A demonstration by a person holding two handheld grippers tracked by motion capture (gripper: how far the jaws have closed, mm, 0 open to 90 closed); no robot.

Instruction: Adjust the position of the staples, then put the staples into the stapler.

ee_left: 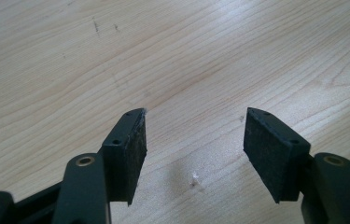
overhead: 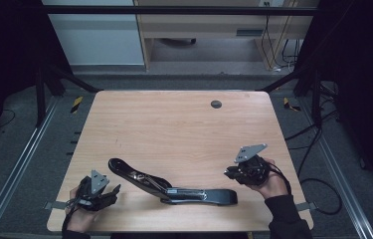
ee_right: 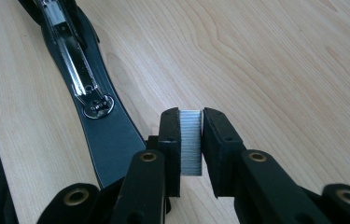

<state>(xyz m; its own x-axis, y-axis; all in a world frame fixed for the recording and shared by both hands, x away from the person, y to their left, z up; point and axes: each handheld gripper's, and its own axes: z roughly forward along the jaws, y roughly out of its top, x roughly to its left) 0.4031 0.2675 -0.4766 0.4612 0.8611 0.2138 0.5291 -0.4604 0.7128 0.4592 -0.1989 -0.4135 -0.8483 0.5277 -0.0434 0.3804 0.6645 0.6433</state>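
Note:
A black stapler (overhead: 169,186) lies opened out flat near the table's front edge, its metal channel facing up. In the right gripper view the stapler's base (ee_right: 105,130) and its anvil plate run up the left side. My right gripper (ee_right: 191,140) is shut on a silver strip of staples (ee_right: 190,142), held upright between the pads just right of the stapler's base. In the high view the right gripper (overhead: 230,173) hovers off the stapler's right end. My left gripper (ee_left: 193,142) is open over bare wood, seen in the high view (overhead: 114,191) left of the stapler.
The wooden table (overhead: 184,129) has a small grey round cap (overhead: 216,104) near its far edge. Metal rails and cables run along the floor on both sides. A hand and dark sleeve (overhead: 286,211) hold the right gripper at the front right corner.

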